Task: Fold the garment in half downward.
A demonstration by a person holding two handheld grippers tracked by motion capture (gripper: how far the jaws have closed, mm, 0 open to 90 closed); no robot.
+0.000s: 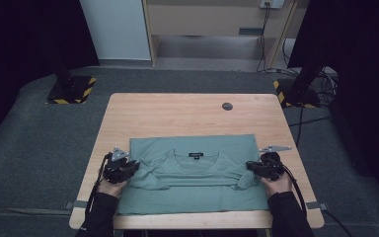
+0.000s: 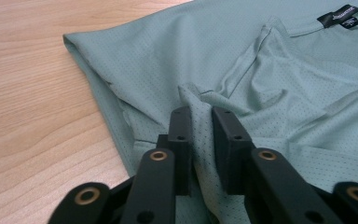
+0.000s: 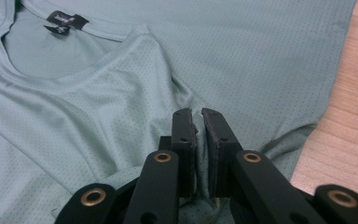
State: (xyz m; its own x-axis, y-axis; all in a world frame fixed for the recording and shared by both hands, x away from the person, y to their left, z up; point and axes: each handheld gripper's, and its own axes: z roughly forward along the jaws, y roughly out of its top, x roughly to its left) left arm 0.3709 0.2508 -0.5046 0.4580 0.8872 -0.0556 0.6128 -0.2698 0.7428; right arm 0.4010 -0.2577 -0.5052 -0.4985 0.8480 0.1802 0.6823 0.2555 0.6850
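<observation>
– left gripper (image 2: 200, 116) pinching a fold of the shirt (image 1: 192, 173)?
– yes, right gripper (image 3: 199, 116) clamped likewise; lying lower centre of high view, long axis left to right, collar label (image 1: 196, 155) between both grips

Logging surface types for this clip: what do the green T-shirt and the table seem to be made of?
The green T-shirt looks like thin synthetic mesh knit with a slight sheen: rows of tiny holes cover it, and it bunches softly where the left tool and right tool pinch it. The table looks like light wood or wood-pattern laminate, matte, with visible grain; which one cannot be told.
</observation>
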